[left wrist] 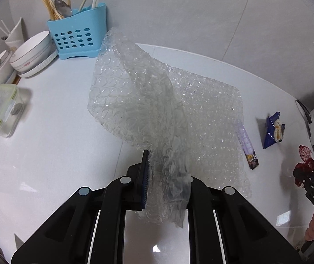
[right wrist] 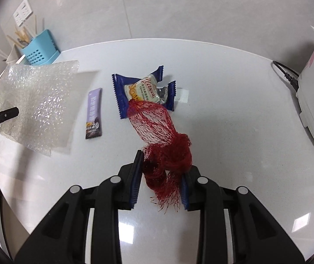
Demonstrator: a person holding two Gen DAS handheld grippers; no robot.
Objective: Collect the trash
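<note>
Both grippers are loaded, so the pick-up step looks done for two pieces of trash. The left gripper (left wrist: 167,180) is clamped on a bunched corner of the bubble wrap (left wrist: 148,96), which hangs lifted off the tabletop (left wrist: 53,132). The right gripper (right wrist: 160,180) is clamped on the red net (right wrist: 163,145), whose loose end trails out toward the blue wrapper (right wrist: 143,90) lying on the tabletop, over or above it; contact cannot be told.

Two pieces remain on the tabletop: the blue wrapper and, just beside it, the purple sachet (right wrist: 94,114). No bin shows in either view, so where the load goes cannot be told.

The next move, as I judge it, is to carry both pieces to a bin and release them, then come back for the wrapper and sachet. The wrap is wide and floppy and could sweep the sachet. The net could snag the wrapper as it lifts away.
</note>
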